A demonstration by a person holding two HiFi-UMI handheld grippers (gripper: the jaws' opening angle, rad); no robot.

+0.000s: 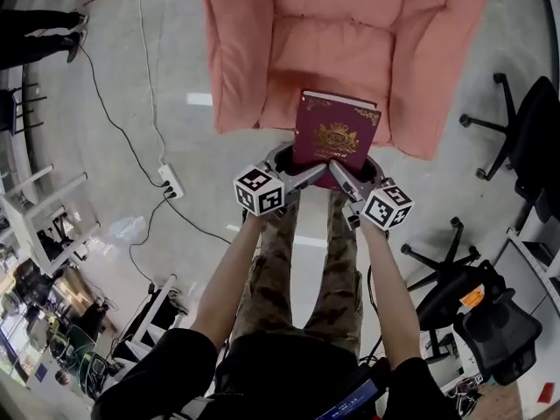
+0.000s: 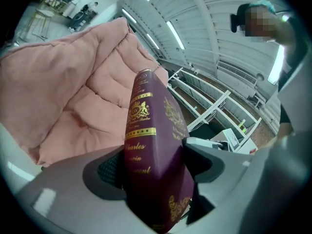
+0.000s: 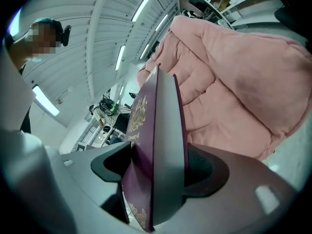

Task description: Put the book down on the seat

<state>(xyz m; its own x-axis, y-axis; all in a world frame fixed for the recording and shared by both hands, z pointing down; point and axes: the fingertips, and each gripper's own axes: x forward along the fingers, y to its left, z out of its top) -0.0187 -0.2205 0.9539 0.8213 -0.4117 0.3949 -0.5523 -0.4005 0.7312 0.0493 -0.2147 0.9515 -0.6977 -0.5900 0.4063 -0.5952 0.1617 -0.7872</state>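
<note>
1. Head view, left side: a cable (image 1: 131,147) and a power strip (image 1: 171,180) lie on the floor (image 1: 114,77), well apart from the seat (image 1: 324,51), so they do not stand in my way.
2. My left gripper (image 1: 304,173) pinches the lower left corner of the book (image 1: 336,132). In the left gripper view the spine stands between the jaws, which press on both covers.
3. The book is in the air, closed and upright, with its cover toward me, near the front edge of the seat. I judge that two grips are used so that it does not swing or fall open.
4. My right gripper (image 1: 344,180) pinches the lower right corner. The right gripper view shows the page edge between its jaws, pressed from both sides.
5. The cushion behind the book is bare and wide between the armrests. I think there is room to go forward, tilt the book flat and lower it.
6. On the right, office chairs (image 1: 525,138) stand well apart.
</note>
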